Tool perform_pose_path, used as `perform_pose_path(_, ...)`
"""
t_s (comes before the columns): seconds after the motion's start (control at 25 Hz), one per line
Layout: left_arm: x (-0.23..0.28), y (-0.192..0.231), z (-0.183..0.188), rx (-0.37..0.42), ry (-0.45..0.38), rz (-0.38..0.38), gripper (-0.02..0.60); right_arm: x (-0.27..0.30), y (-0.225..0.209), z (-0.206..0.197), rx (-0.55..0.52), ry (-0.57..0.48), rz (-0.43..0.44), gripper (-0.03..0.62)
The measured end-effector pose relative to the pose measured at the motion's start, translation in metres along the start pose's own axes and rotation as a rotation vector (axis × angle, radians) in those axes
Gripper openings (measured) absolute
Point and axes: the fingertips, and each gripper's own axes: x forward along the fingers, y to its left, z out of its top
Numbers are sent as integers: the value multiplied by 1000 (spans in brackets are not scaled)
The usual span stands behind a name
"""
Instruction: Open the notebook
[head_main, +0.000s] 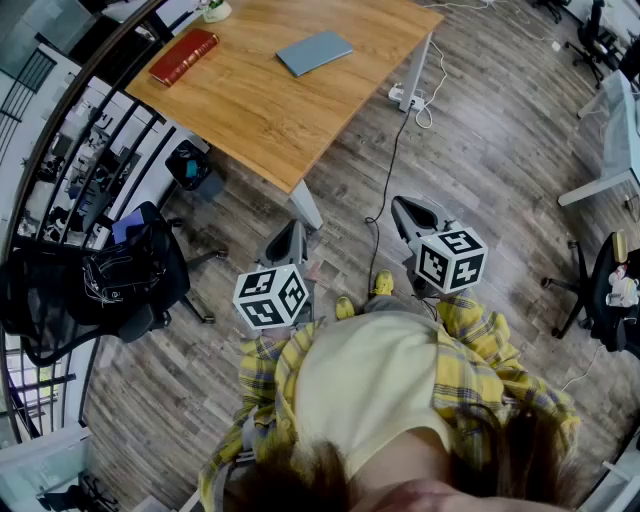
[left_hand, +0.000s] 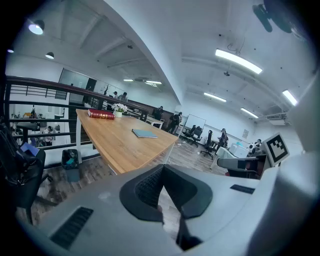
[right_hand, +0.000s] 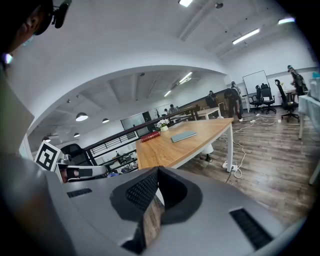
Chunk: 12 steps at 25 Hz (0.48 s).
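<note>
Left hand-held gripper (left_hand: 162, 169), right hand-held gripper (right_hand: 157, 171) clenched, empty; notebook (head_main: 314, 52) closed, cover unreadable.

I held the left gripper (head_main: 289, 238) and right gripper (head_main: 412, 215) side by side before me, tipped slightly downward, fingers (left_hand: 149, 187) pressed together, gripping nothing.

Bright, even light from ceiling strip lights (left_hand: 239, 61), with fisheye bending and dark vignetted edges.

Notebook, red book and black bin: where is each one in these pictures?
notebook (head_main: 314, 52), head view, middle of its grey-blue cover.
red book (head_main: 184, 56), head view, middle of its cover.
black bin (head_main: 190, 166), head view, its open top.
</note>
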Motion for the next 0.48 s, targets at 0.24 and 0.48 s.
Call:
perform_pose_path(0.24, 8, -2, -1, 3, 11, -3, 9, 4, -6, 1, 9, -1, -1, 64)
perform_pose_path(0.48, 17, -10, 0, 6, 14, 4, 9, 5, -20, 4, 30, -3, 5, 64)
